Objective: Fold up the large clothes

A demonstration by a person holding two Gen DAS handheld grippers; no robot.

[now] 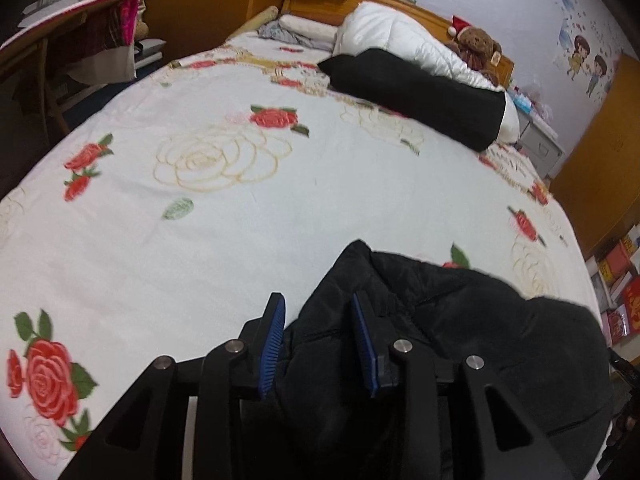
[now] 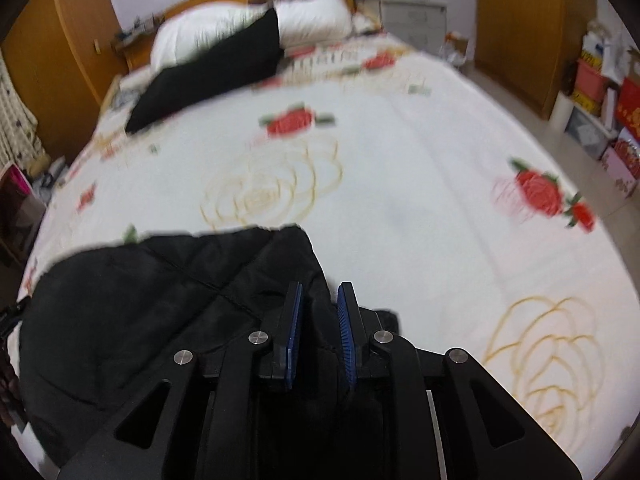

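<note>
A black quilted jacket lies bunched at the near edge of a bed with a white rose-print cover. My left gripper has its blue-padded fingers on either side of a thick fold of the jacket's left part. In the right wrist view the jacket spreads to the left, and my right gripper is shut on a raised fold of its right edge, over the bed cover.
A black pillow and a white duvet lie at the bed's head, with a teddy bear. A chair and desk stand left of the bed. Boxes line the floor on the right.
</note>
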